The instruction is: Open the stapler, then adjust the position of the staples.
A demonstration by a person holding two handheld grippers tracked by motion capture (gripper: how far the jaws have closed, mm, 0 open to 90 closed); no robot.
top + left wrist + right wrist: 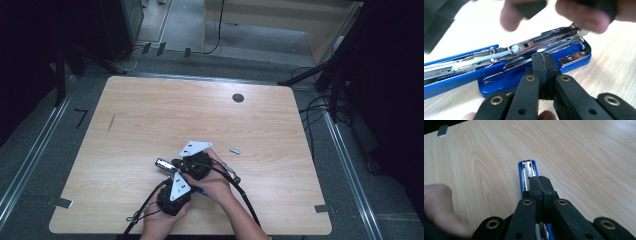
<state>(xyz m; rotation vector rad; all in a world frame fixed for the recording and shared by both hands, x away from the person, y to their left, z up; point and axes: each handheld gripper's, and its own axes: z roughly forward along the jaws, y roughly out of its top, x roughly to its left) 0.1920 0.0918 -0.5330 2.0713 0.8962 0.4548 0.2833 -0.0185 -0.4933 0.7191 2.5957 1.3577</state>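
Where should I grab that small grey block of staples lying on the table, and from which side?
Take the staple strip across its narrow width, coming straight down from above with a hand-held gripper. It lies flat on the bare table, apart from the blue stapler, so nothing blocks a top approach, and its long straight sides probably give the jaws parallel faces.

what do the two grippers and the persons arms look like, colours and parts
Both grippers are black. The left gripper and the right gripper each carry a pale grey three-cornered plate on top, and a black cable trails from each toward the table's near edge. Up close, the jaws are matte black links with brass-coloured rivets. The forearms are bare; no sleeves show.
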